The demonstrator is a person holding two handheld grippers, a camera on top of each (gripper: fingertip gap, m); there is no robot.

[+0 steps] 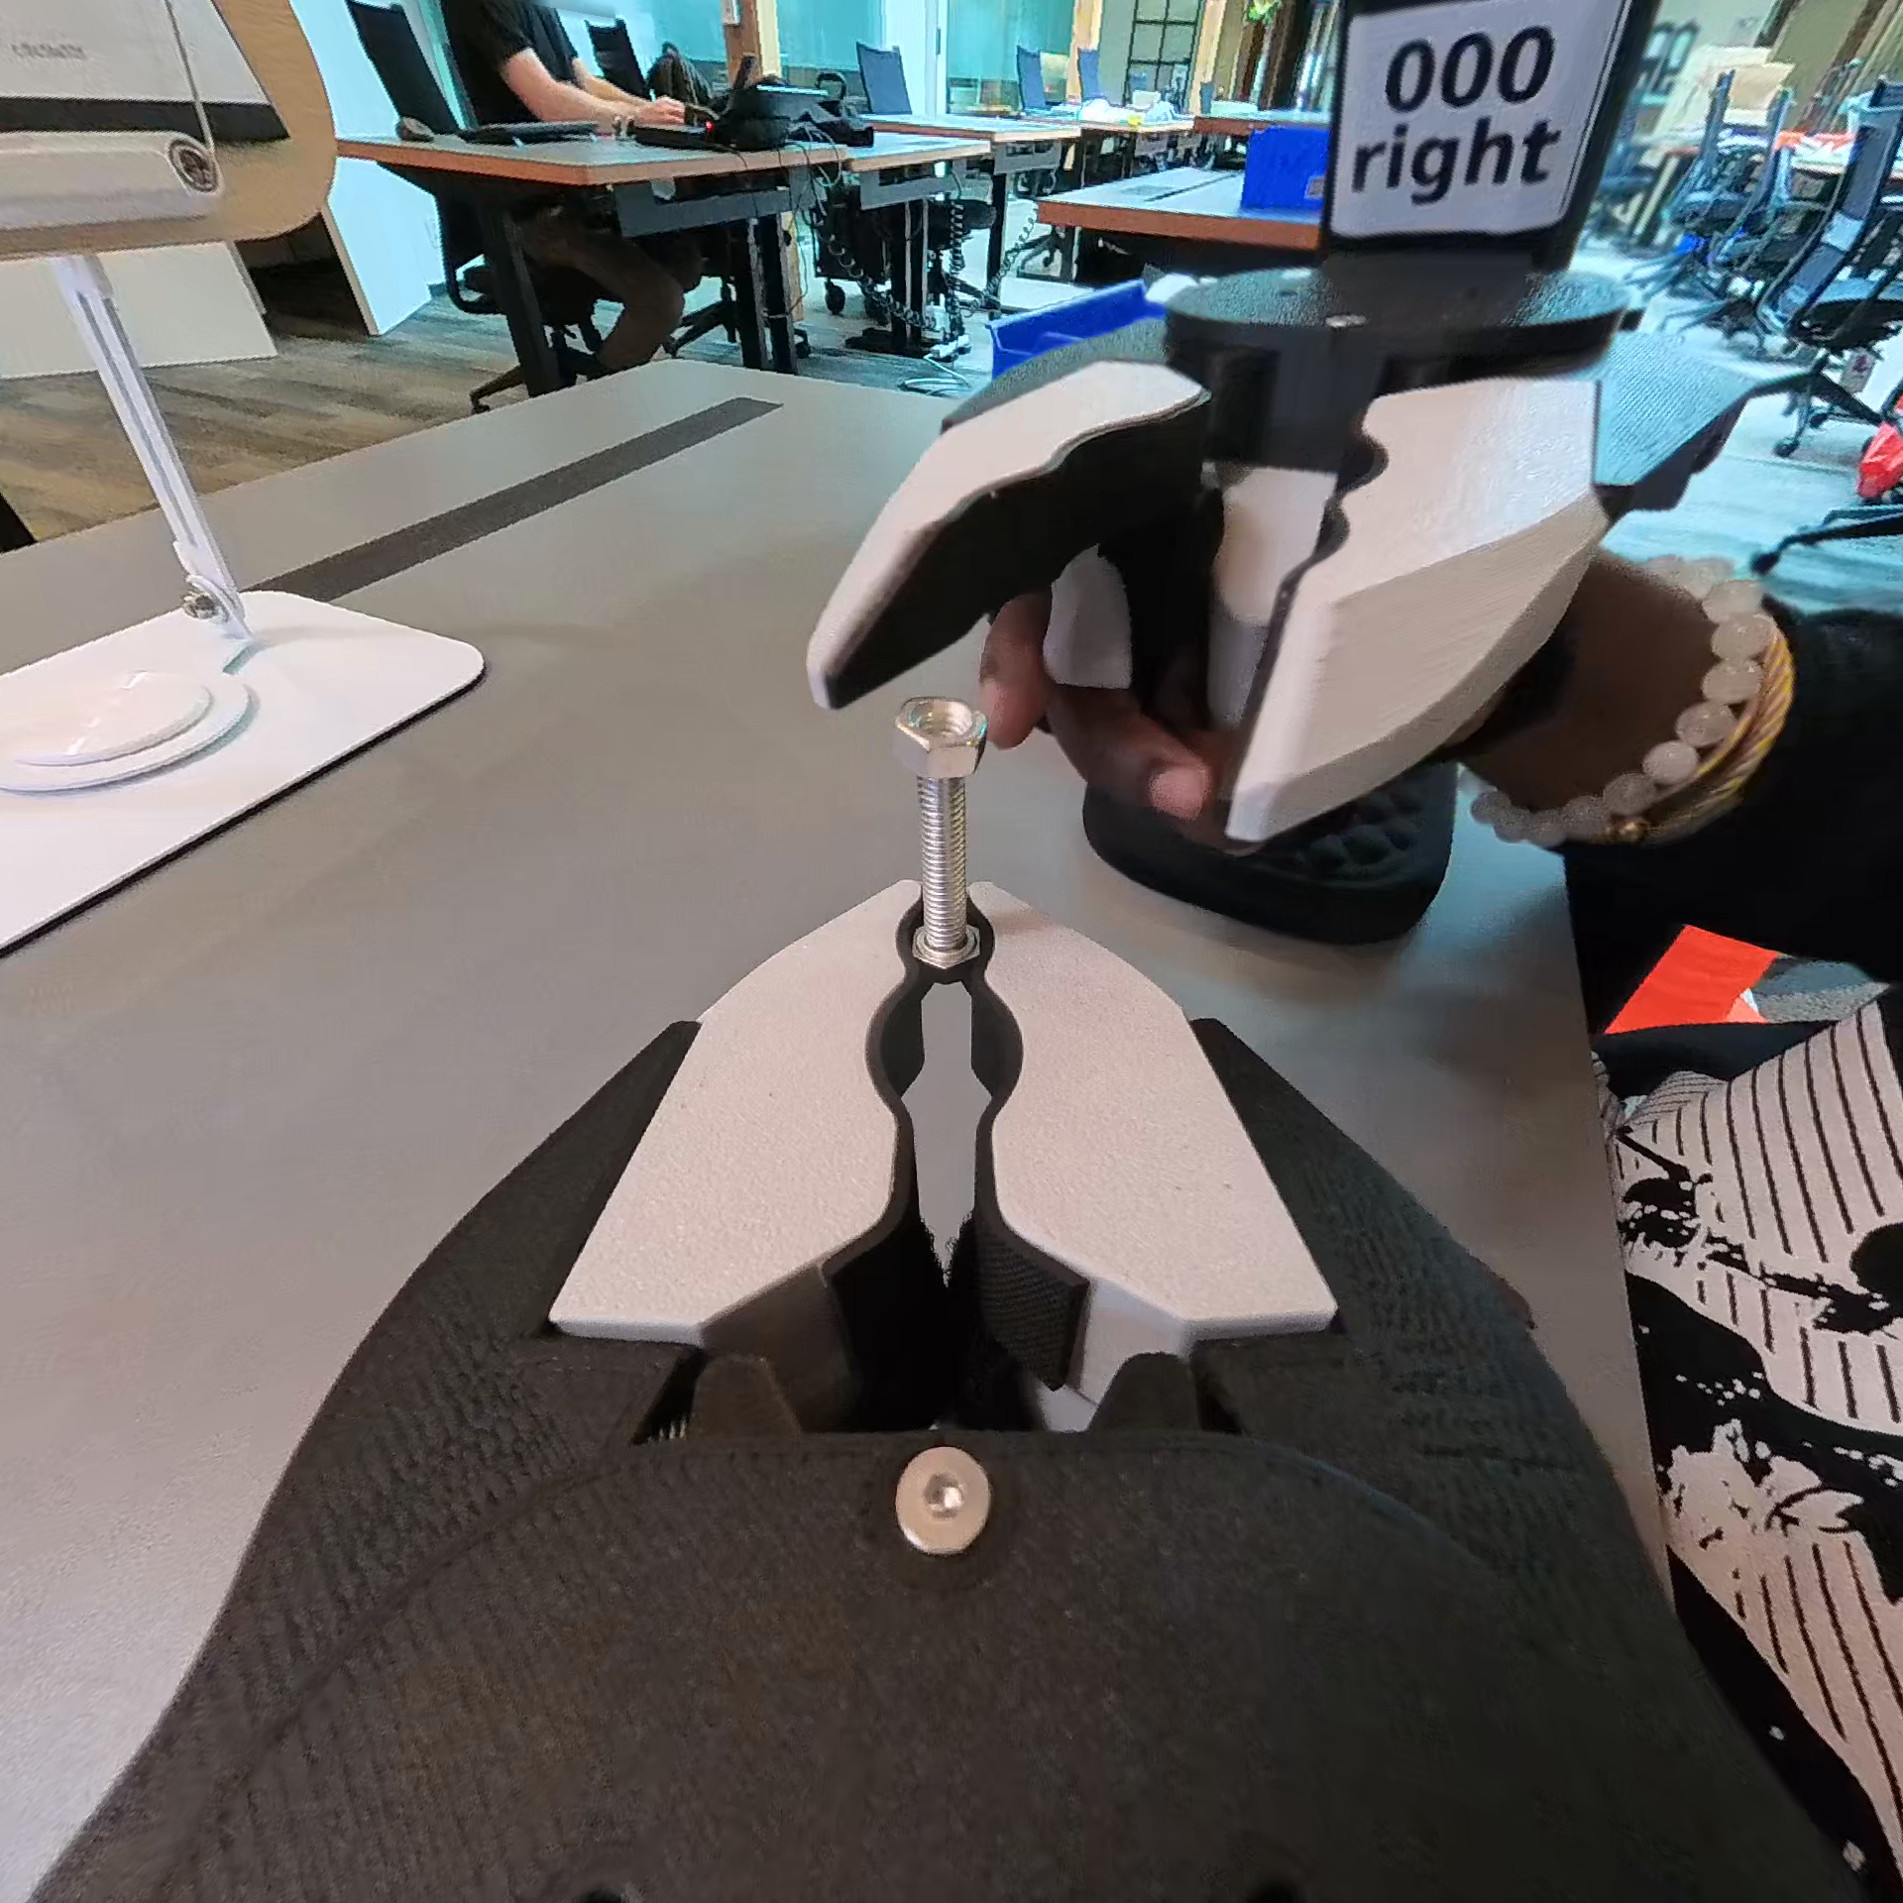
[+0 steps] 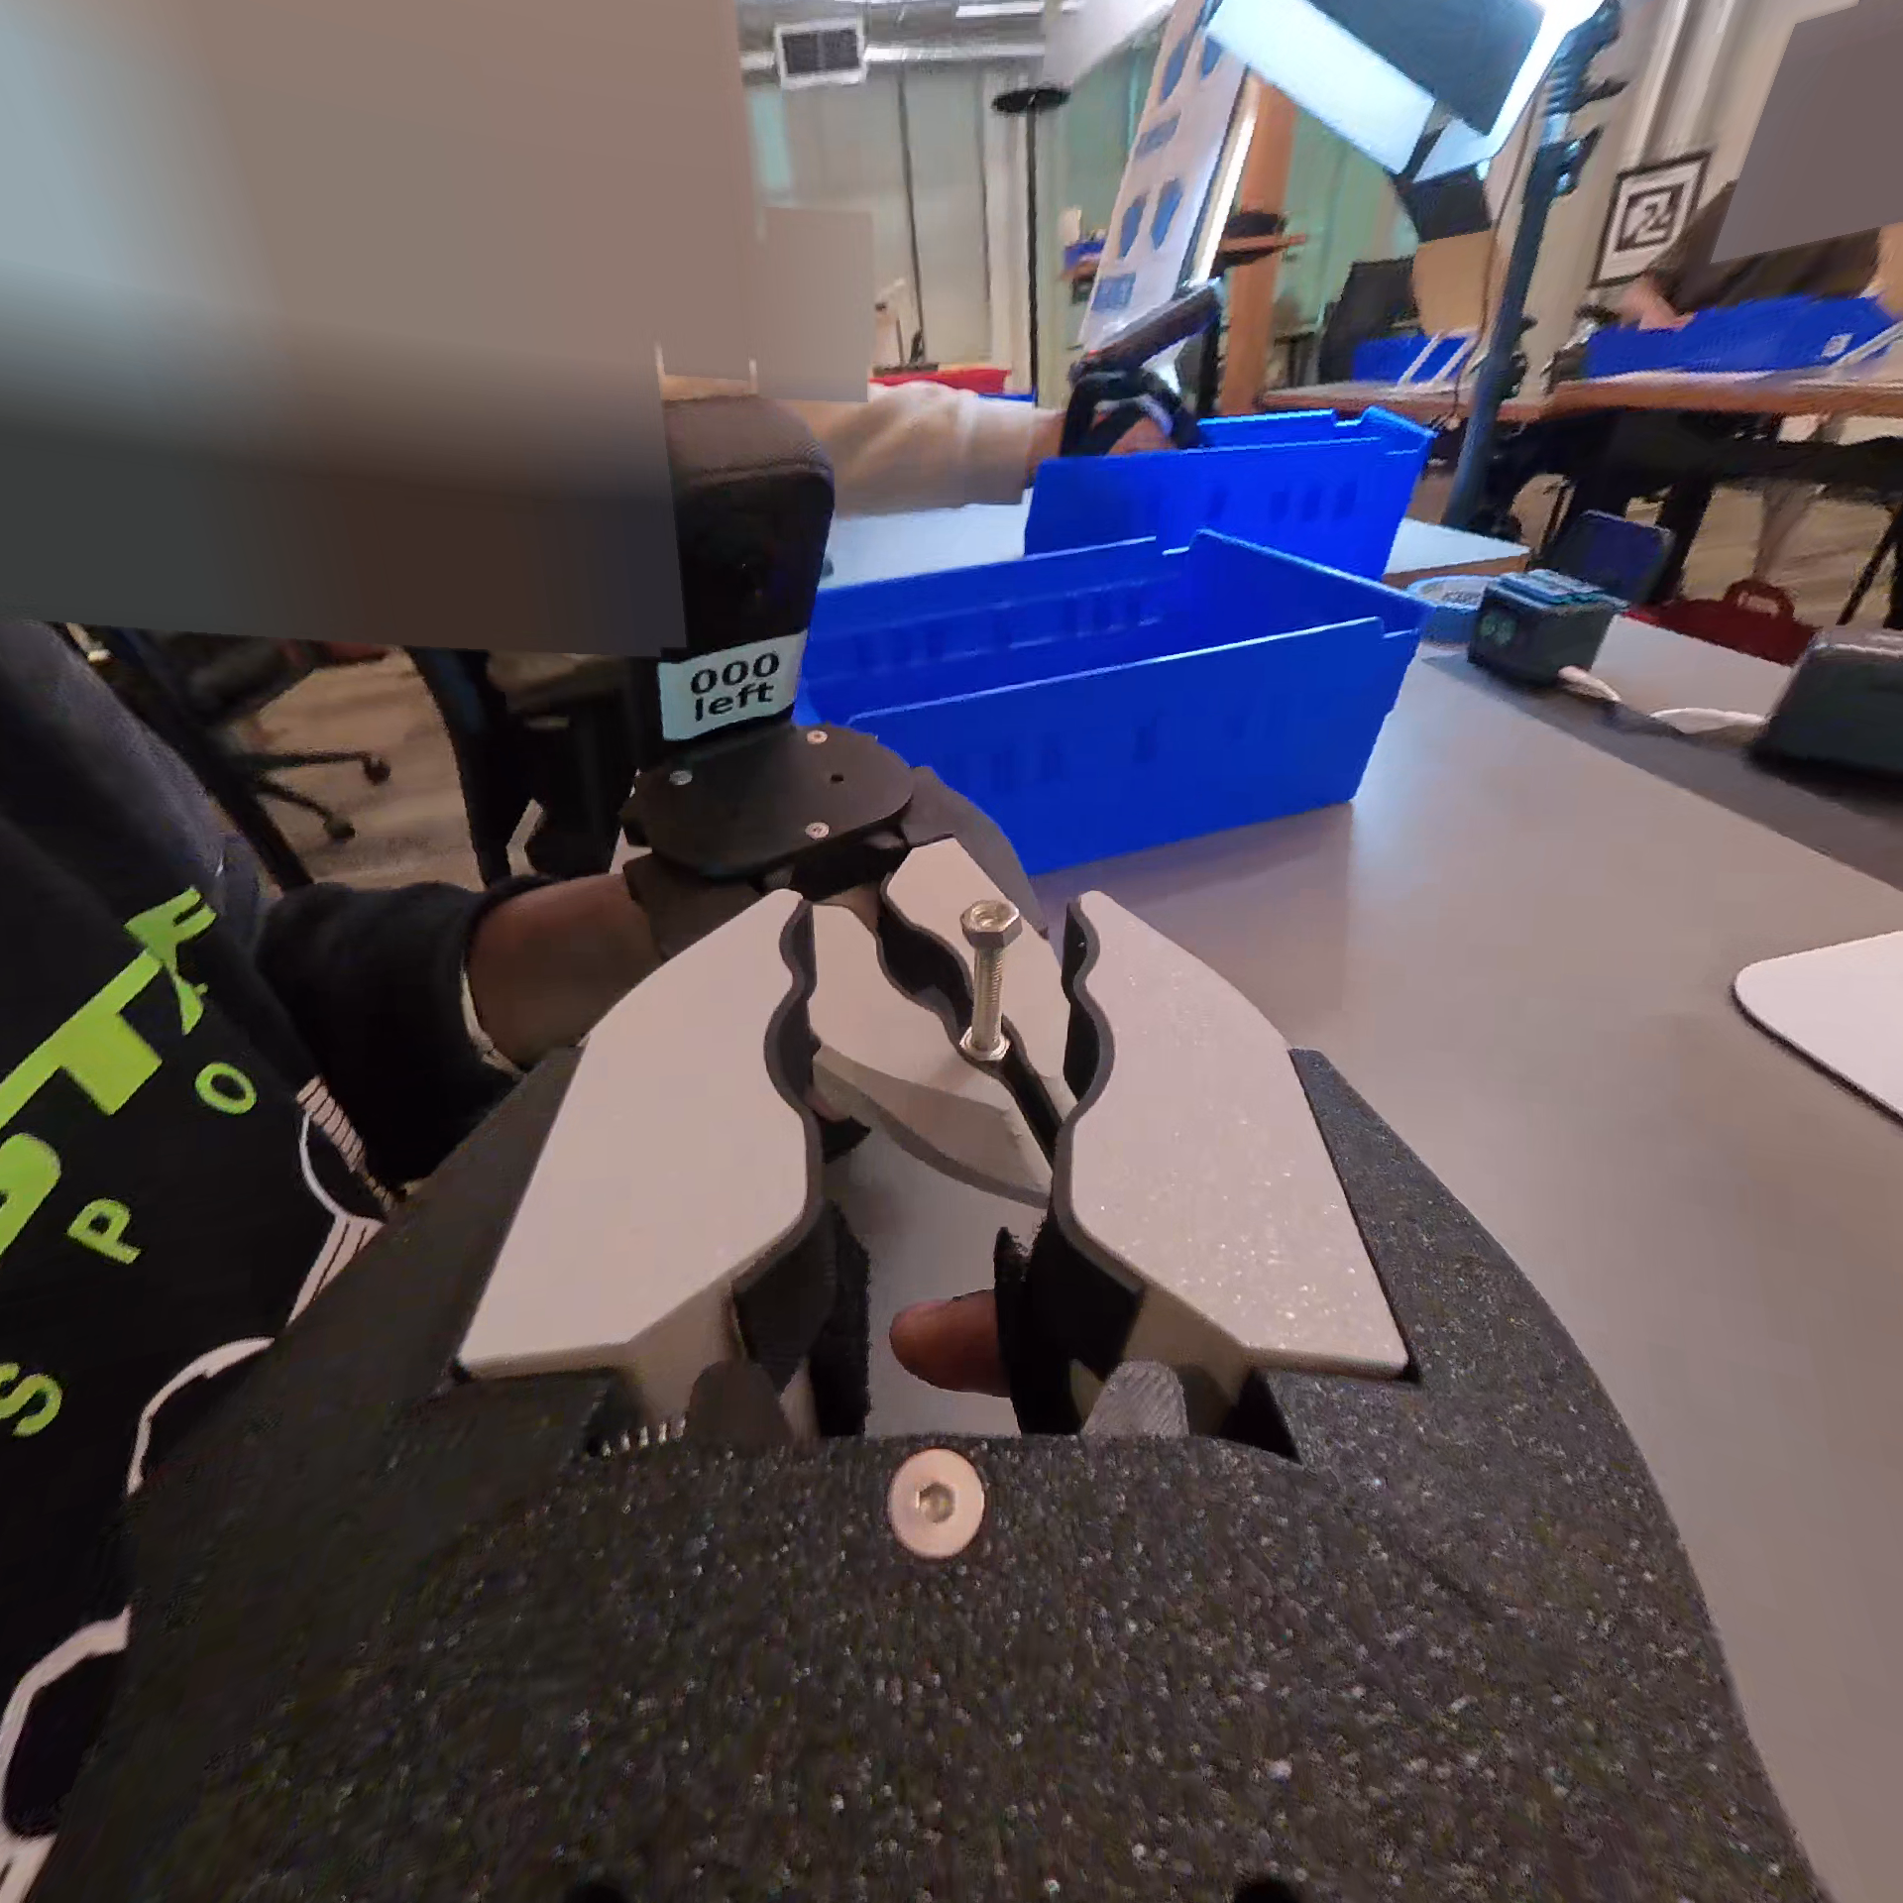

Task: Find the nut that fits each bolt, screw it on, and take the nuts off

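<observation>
— Bolt point(image 1: 942, 839) first: where does it sit?
— Upright at the tips of the left gripper point(image 1: 944, 932), above the grey desk point(image 1: 535, 927). Its fingers point(image 1: 767, 1133) are pressed in on it, pinching a small nut point(image 1: 945, 949) at the foot of the threaded shaft in the notch at their tips. The hexagonal end point(image 1: 939, 736) is at the top.
— Does the right wrist view agree?
— Yes. There the bolt point(image 2: 985, 978) stands up from the left gripper point(image 2: 1004, 1061), with the hexagonal end point(image 2: 991, 920) uppermost and the small nut point(image 2: 983, 1048) at the base.
— And the right gripper?
— Its fingers point(image 2: 659, 1153) are spread wide with nothing between them; the right gripper point(image 2: 927, 927) faces the bolt, which shows in the gap. From the left wrist view the right gripper point(image 1: 1030, 762) hangs just beside and above the bolt's top, one fingertip close to the hexagonal end, not clearly touching. A hand point(image 1: 1092, 721) holds it from behind.
— Anything else on the desk?
— A blue bin point(image 2: 1112, 741) beyond the left gripper, a white lamp base point(image 1: 206, 700) off to the left, and a dark padded rest point(image 1: 1277, 875) under the right hand.
</observation>
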